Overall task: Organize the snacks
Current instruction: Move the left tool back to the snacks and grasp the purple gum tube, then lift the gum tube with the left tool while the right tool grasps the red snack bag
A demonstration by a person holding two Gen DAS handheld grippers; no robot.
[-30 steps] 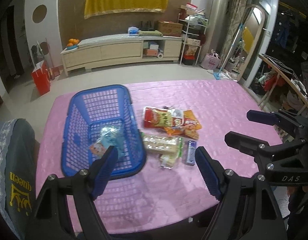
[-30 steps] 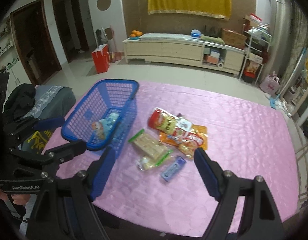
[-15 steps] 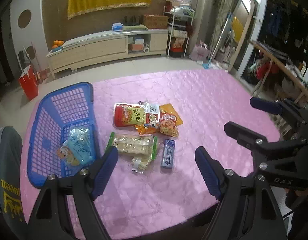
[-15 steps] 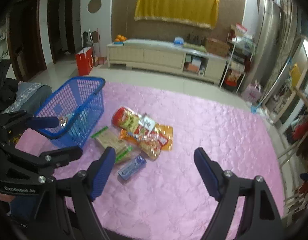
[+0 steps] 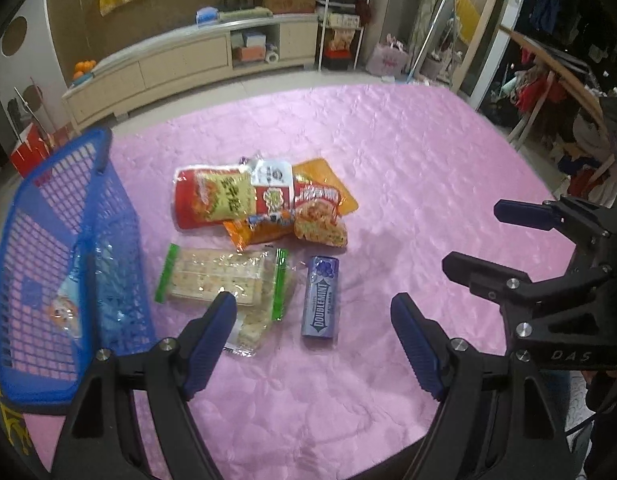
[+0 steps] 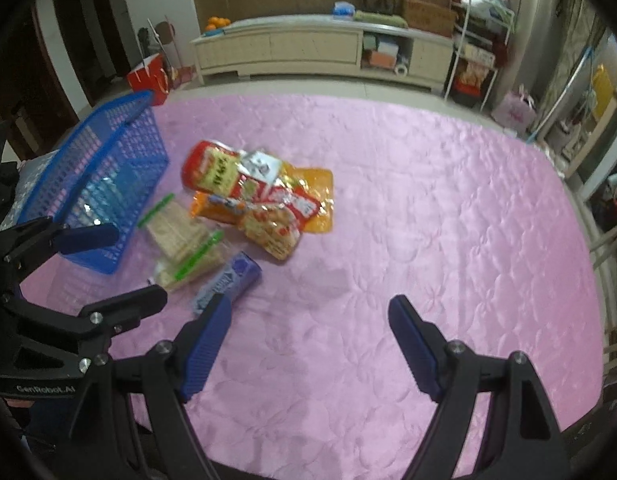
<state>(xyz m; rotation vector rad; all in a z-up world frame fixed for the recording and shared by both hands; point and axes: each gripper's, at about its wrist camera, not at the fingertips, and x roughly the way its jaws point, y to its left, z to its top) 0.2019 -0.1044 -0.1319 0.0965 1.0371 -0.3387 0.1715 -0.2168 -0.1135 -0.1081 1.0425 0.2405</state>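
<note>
A pink-clothed worktop (image 5: 408, 160) carries bright crinkly snack packets (image 5: 260, 204) just beside a blue basket (image 5: 64, 240). Both the left gripper (image 5: 312, 316) and the right gripper (image 6: 308, 316) tilt downward near the packets, jaws spread and empty.

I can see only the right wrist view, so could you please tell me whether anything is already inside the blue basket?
Observer: Yes. The left wrist view looks down into the blue basket, and one pale blue packet lies in it.
Operator: Thank you. And what is the purple pack beside the crackers? The print is blurred for me.
Observer: The label on the purple pack reads Doublemint, so it is gum. It lies flat on the pink cloth.
</note>
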